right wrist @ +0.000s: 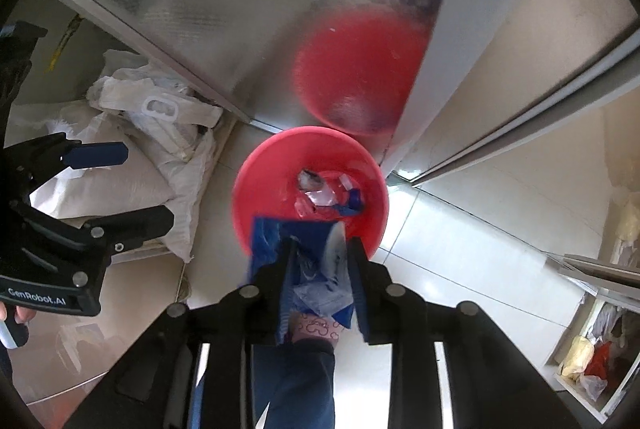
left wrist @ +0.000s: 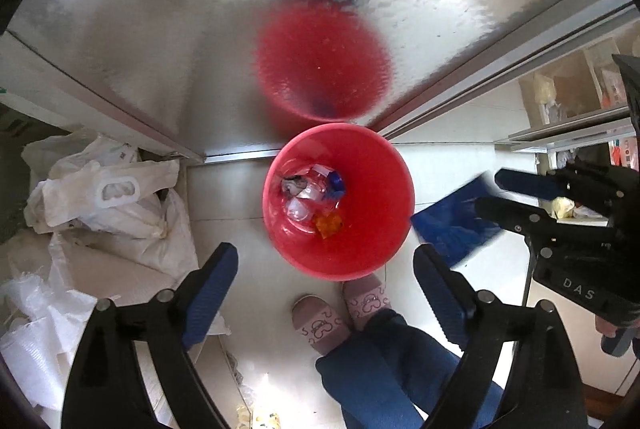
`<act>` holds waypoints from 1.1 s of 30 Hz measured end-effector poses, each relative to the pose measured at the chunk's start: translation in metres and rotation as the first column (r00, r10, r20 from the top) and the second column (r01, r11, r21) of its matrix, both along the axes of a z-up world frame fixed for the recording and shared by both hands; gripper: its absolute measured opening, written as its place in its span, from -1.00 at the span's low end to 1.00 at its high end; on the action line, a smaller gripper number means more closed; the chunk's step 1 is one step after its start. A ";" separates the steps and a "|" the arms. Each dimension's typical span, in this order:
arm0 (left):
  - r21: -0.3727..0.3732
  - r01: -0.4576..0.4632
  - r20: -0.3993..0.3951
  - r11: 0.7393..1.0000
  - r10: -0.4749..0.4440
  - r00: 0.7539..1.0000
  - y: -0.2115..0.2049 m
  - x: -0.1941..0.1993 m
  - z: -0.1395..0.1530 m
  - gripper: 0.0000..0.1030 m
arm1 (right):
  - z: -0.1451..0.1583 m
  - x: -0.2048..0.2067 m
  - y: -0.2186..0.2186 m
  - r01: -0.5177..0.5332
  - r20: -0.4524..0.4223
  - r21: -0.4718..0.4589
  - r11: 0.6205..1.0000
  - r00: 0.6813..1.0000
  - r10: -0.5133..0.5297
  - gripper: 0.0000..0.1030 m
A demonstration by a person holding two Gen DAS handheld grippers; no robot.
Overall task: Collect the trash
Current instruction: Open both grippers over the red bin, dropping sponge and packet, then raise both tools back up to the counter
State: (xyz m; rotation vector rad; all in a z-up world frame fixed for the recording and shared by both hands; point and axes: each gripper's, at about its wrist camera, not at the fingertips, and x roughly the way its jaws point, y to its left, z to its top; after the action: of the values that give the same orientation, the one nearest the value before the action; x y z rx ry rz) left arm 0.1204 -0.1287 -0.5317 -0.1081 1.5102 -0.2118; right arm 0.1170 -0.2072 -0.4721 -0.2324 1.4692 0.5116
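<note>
Bin [left wrist: 394,229]: red, on floor by metal panel, already holds scraps w/ clear plastic.
R gripper [right wrist: 320,269]: jaws pinching blue wrapper [right wrist: 308,261], held over bin's near rim, prob. so it falls inside on release.
L gripper [left wrist: 324,293]: jaws spread, empty, above bin.
L view only: wrapper hangs beside bin rim, slippers [left wrist: 340,313] just below bin.
R view only: wrapper's white print.

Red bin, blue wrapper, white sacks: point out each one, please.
red bin [left wrist: 372,241]: left wrist view, bare inner wall near the front rim.
blue wrapper [right wrist: 268,235]: right wrist view, upper left part above the fingers.
white sacks [left wrist: 132,229]: left wrist view, middle of the heap.
</note>
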 end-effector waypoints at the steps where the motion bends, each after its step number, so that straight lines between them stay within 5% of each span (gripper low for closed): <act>1: -0.002 0.003 0.002 1.000 -0.003 1.000 0.000 -0.002 0.004 0.71 | 0.003 -0.001 0.000 -0.003 0.003 0.006 1.000 1.000 0.003 -0.29; 6: 0.018 0.008 0.032 1.000 -0.008 0.999 0.002 -0.014 0.034 0.73 | 0.019 -0.006 -0.001 -0.015 -0.001 0.032 0.999 1.000 0.015 0.00; 12: 0.077 0.024 0.110 0.997 -0.033 0.993 -0.003 -0.028 0.088 0.77 | 0.063 -0.014 -0.004 -0.028 0.032 0.040 0.999 0.999 0.027 0.12; 19: 0.062 -0.022 0.126 0.998 0.015 0.992 0.003 -0.040 0.162 0.78 | 0.148 -0.024 -0.006 -0.049 0.107 0.053 0.997 0.993 0.043 0.26; 21: 0.062 -0.047 0.134 0.997 0.038 0.990 0.007 -0.045 0.185 1.00 | 0.172 -0.028 -0.002 -0.056 0.127 0.060 0.997 0.991 0.048 0.30; 33: 0.024 -0.178 0.221 0.984 0.168 0.961 0.033 -0.073 0.322 1.00 | 0.293 -0.048 0.001 -0.086 0.219 0.108 0.991 0.974 0.060 0.71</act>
State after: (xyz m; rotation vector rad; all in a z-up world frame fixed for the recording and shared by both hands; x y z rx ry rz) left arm 0.0476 -0.0957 -0.2095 -0.1759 1.2774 -0.0481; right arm 0.0689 -0.2067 -0.1789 -0.2425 1.2193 0.6107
